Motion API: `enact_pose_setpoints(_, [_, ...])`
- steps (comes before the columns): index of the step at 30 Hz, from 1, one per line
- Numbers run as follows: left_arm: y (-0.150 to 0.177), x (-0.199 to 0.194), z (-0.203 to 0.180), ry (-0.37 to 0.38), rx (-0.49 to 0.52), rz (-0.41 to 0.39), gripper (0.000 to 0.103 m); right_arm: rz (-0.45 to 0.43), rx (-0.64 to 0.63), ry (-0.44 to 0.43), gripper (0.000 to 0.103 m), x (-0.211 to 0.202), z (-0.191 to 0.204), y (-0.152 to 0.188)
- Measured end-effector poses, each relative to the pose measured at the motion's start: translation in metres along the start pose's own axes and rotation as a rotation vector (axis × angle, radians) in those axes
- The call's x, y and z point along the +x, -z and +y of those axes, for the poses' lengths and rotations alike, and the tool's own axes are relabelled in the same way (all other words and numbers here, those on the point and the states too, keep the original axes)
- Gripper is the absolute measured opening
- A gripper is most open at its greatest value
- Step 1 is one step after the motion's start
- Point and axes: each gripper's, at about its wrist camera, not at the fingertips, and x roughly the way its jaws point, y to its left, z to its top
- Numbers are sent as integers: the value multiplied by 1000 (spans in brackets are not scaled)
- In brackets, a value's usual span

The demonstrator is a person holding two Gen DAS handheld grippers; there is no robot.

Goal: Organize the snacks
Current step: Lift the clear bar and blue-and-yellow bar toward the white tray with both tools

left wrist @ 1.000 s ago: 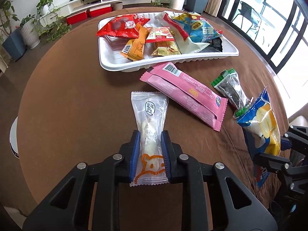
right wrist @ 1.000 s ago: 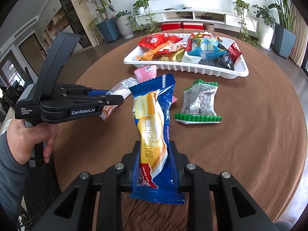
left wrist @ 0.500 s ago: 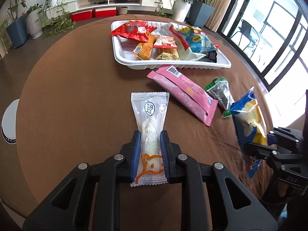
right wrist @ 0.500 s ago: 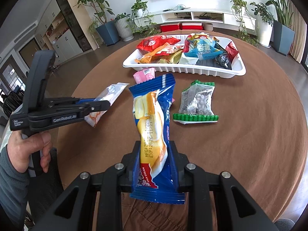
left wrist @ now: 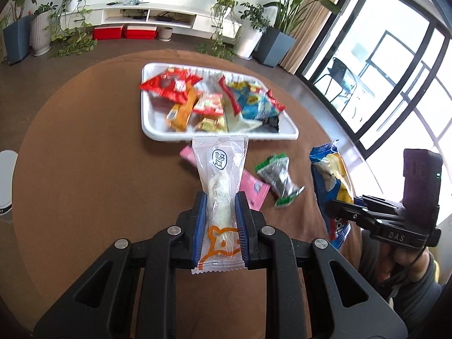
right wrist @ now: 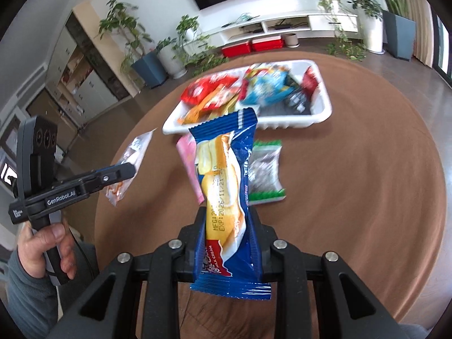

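Above the brown desk: left gripper, jaws clenched on clear-wrapped white snack; right gripper, jaws clenched on blue cake packet; both packets held off the desk, short of white tray heaped with snacks; pink packet and green-edged packet lying between.

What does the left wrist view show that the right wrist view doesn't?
Left wrist only: the left gripper's fingers closed on the clear snack pack, seen head-on.

Right wrist only: the right gripper closed on the blue cream snack, head-on, and the person's left hand.

Both: white tray, pink pack, green-edged pack.
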Motion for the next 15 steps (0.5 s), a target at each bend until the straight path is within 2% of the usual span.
enact_pose_setpoints(9, [-70, -9, -11, 9, 38, -82, 19, -113, 55, 37, 29, -32, -35, -66])
enact_pose_setpoints(15, [-116, 1, -10, 10, 38, -92, 19, -124, 70, -14, 29, -16, -31, -124])
